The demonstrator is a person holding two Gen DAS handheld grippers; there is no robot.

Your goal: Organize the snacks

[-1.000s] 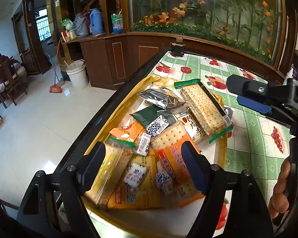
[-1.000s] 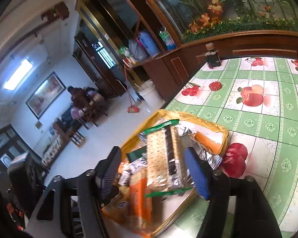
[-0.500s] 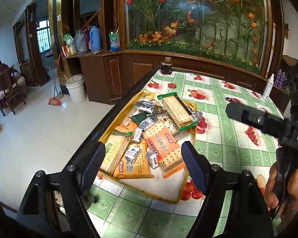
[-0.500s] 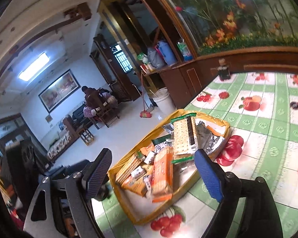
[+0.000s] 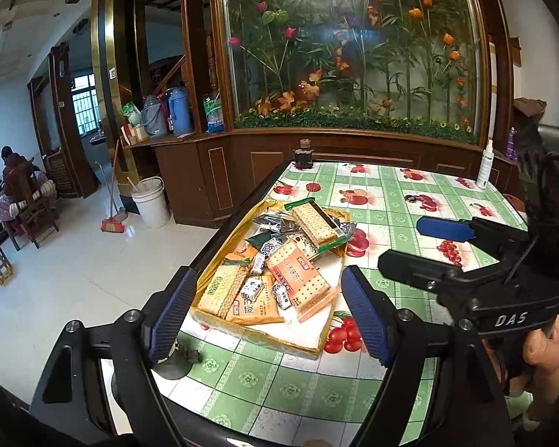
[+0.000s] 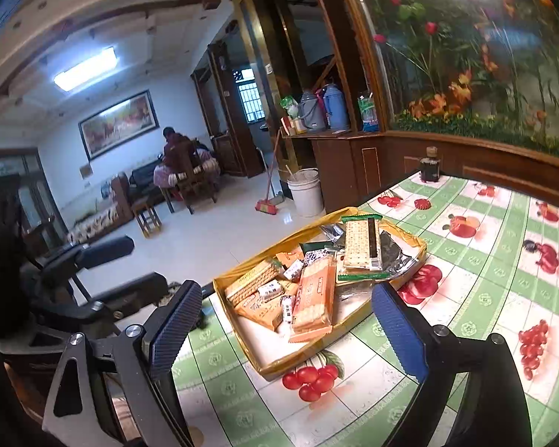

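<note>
Cracker packets (image 5: 302, 279) and small sweets (image 5: 250, 289) were heaped in the yellow tray (image 5: 318, 348) on the tabletop (image 5: 391, 201), both grippers' jaws released, the right gripper's (image 6: 287, 331) having just widened around nothing.

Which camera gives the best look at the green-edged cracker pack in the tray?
The right wrist view: the green-edged cracker pack lies nearly face-on atop the pile in the yellow tray. The left wrist view shows it smaller, slanted, at the tray's far end.
</note>
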